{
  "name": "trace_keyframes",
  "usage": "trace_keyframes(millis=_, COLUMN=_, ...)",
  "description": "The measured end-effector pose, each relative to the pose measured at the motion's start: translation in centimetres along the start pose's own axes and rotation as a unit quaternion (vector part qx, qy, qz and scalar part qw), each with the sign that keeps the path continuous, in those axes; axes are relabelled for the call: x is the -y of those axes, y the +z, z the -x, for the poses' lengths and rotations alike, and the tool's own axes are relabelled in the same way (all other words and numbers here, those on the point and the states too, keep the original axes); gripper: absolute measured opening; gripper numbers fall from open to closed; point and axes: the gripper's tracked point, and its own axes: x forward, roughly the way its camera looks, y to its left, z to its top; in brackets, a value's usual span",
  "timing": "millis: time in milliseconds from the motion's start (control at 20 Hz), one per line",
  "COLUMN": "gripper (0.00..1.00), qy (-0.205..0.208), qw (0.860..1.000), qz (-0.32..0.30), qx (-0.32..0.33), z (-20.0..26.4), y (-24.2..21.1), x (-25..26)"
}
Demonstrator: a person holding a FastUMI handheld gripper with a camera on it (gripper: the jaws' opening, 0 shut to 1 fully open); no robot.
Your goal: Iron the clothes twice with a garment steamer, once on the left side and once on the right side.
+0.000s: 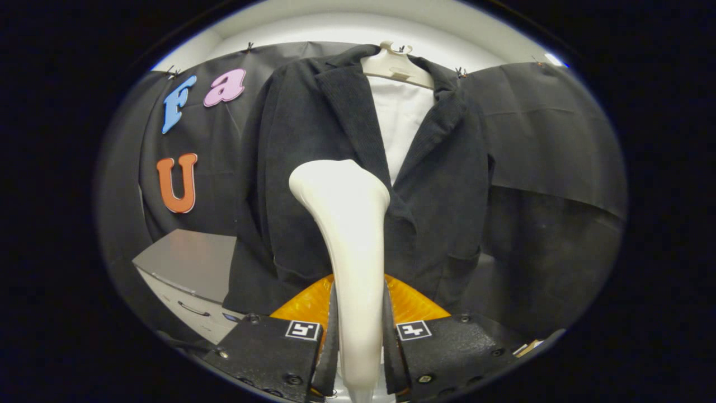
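A dark corduroy jacket [313, 168] hangs on a white hanger [394, 64] against the booth's black wall, open at the front over a white lining [400, 129]. My gripper [358, 336] is shut on the handle of a white garment steamer [349, 235], with both fingers pressing its sides. The steamer stands upright between the fingers. Its wide head sits in front of the jacket's left front panel, at about mid-chest height, just left of the lapel edge. Whether the head touches the cloth I cannot tell.
A grey cabinet [190, 263] with a drawer handle stands low to the left of the jacket. Black cloth [548, 168] drapes the wall to the right of the jacket.
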Motion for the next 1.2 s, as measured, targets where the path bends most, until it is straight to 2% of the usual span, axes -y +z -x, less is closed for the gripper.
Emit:
trace_keyframes(millis=800, gripper=0.37, qy=-0.003, qw=0.998, qz=0.002, qx=-0.069, z=-1.0, y=-10.2, x=0.7)
trace_keyframes(millis=1200, gripper=0.37, qy=-0.007, qw=0.995, qz=0.011, qx=-0.096, z=-1.0, y=-13.1, x=0.6)
